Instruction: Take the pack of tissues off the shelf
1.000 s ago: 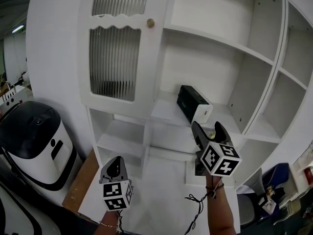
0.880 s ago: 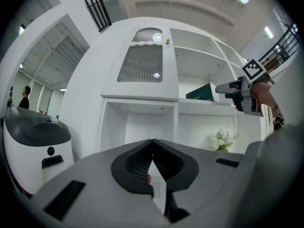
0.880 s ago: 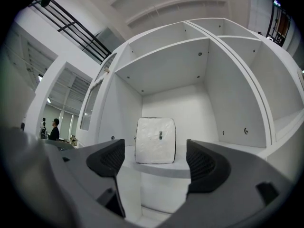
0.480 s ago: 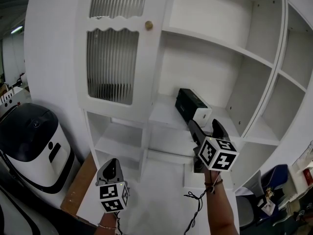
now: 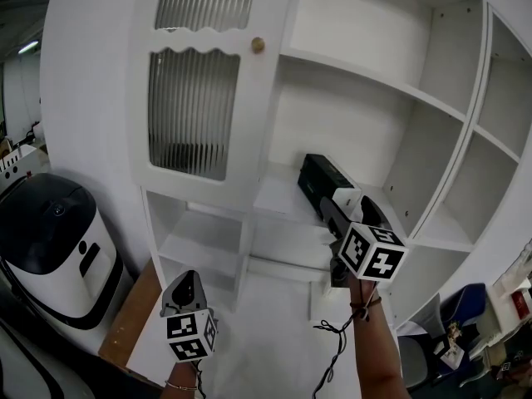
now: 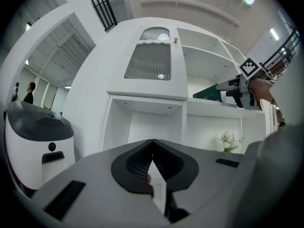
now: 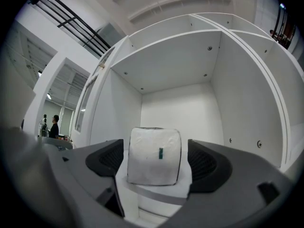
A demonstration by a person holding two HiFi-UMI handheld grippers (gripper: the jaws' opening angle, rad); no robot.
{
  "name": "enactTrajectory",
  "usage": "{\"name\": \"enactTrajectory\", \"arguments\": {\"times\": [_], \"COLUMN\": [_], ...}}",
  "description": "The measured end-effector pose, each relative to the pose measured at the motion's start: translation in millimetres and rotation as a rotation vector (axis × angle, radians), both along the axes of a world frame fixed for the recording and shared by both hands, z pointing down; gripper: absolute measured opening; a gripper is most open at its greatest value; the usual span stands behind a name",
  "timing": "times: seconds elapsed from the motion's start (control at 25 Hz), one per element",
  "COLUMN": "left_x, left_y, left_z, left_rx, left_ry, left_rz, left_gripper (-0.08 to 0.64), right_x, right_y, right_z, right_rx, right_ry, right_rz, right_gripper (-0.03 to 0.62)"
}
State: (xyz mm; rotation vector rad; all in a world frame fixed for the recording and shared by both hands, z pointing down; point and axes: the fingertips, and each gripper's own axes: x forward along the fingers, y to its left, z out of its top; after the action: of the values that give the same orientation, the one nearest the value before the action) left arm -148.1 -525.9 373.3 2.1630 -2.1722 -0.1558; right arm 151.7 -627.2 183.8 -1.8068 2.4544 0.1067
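The pack of tissues is dark green with a white end and lies on the middle shelf of the white unit. Its white end faces me in the right gripper view, between the two pads. My right gripper is open and straddles that end, with a small gap on each side. My left gripper hangs low in front of the unit, shut and holding nothing. From the left gripper view the pack shows as a teal block with the right gripper at its end.
A ribbed-glass cabinet door with a brass knob stands left of the pack's bay. A white-and-black bin sits at the lower left. A small plant stands in a lower compartment. Open bays lie to the right.
My right gripper has moved forward and up to the shelf, so the pack's white end now lies between its jaws. The left gripper has sunk slightly.
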Motion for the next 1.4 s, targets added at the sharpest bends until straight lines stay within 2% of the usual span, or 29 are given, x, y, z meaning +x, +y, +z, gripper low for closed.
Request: {"name": "enactTrajectory", "arguments": {"times": [0.92,1.12,1.4], "left_x": [-10.8,-14.1,-15.3], "left_y": [-0.4,1.1,6.0], "left_z": [10.2,10.1,8.6], "left_rx": [-0.013,-0.014,-0.011], "left_ry": [0.026,0.024,0.021], "left_rz": [-0.006,-0.011,-0.012], "left_gripper": [0.017,0.017,0.017], "right_x": [-6.2,-6.5,-4.6], "right_y": [-22.4,-23.9,-24.7], "right_z": [2.7,4.9,6.5], "right_rx": [-0.083,-0.089,-0.096], "right_ry": [0.072,0.111,0.107], "right_rz": [0.049,0.069,0.081], "right_gripper": [0.430,0.405,0.385]}}
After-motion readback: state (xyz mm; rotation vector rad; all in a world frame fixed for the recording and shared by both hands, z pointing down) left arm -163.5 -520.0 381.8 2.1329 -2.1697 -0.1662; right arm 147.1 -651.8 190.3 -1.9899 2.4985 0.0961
